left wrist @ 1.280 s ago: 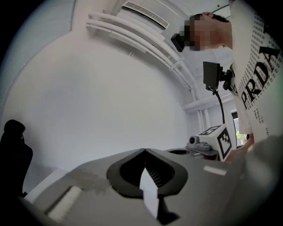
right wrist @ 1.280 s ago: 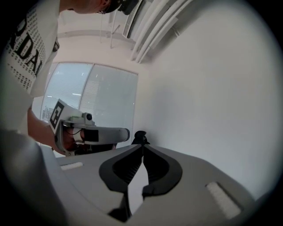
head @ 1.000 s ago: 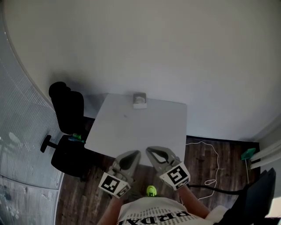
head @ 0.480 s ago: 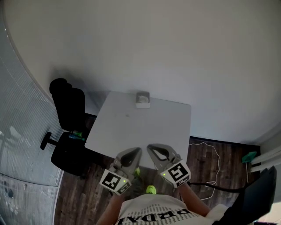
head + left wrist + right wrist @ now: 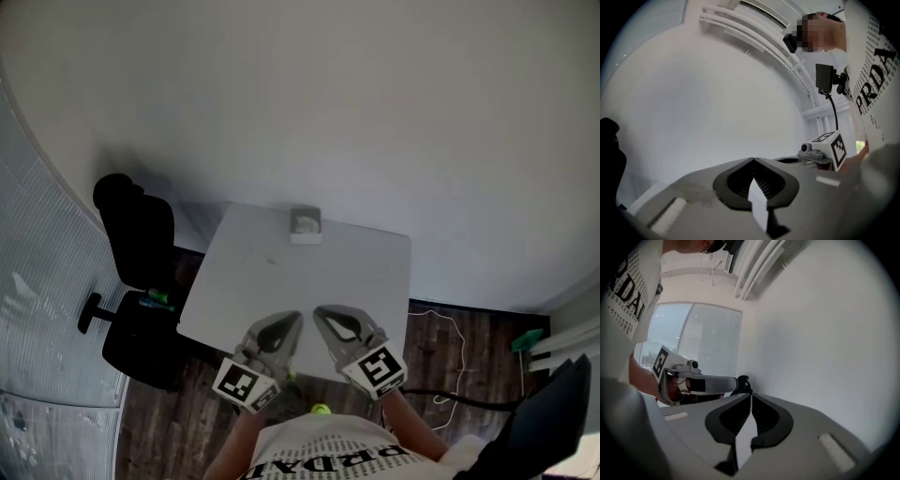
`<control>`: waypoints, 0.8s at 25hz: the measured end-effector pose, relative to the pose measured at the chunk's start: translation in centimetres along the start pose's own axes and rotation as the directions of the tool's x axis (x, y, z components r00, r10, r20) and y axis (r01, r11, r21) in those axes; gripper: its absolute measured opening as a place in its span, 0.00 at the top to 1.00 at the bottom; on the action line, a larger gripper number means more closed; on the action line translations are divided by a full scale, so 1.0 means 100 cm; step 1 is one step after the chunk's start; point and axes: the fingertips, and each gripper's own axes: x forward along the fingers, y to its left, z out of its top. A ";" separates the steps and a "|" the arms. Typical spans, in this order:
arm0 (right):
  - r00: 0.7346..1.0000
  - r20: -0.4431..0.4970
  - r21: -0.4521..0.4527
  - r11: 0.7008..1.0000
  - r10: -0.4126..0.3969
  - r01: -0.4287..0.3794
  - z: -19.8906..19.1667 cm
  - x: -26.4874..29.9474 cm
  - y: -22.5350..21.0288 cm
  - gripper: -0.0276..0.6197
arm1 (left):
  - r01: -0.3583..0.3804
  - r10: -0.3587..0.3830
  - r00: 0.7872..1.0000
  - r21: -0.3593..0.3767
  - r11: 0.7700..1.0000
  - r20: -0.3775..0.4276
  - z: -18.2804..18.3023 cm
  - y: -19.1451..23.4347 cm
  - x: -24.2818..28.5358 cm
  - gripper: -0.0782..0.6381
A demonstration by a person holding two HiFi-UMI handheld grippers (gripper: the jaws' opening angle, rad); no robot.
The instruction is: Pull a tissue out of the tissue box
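Closest to you is your white shirt, its black print reading "PRDA". Just past it you hold two grey tongs, each with one white cube bearing black square markers. The left tongs and the right tongs lie side by side, their tips at the near edge of the table. Both pairs of jaws are pressed together at the tips, with nothing between them. Below them, one small yellow-green ball lies on the dark wood floor.

One pale grey square table stretches ahead. One small grey tissue box stands at the middle of its far edge, well apart from both tongs, with something white showing in its top. To the table's left stands one black office chair. The white wall rises behind it all.
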 end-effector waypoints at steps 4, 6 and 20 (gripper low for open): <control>1.000 -0.010 -0.004 1.000 -0.011 0.011 0.005 0.029 -0.016 0.95 | 0.017 -0.017 1.000 0.002 1.000 0.001 0.007 0.032 0.016 0.90; 1.000 -0.003 0.012 1.000 -0.027 0.027 0.009 0.042 -0.026 0.95 | 0.033 -0.033 0.999 0.001 0.999 0.009 0.013 0.045 0.027 0.90; 0.995 -0.041 0.046 0.994 -0.096 0.097 0.009 0.121 -0.073 0.95 | 0.135 -0.136 0.990 -0.014 0.991 -0.028 0.014 0.125 0.066 0.90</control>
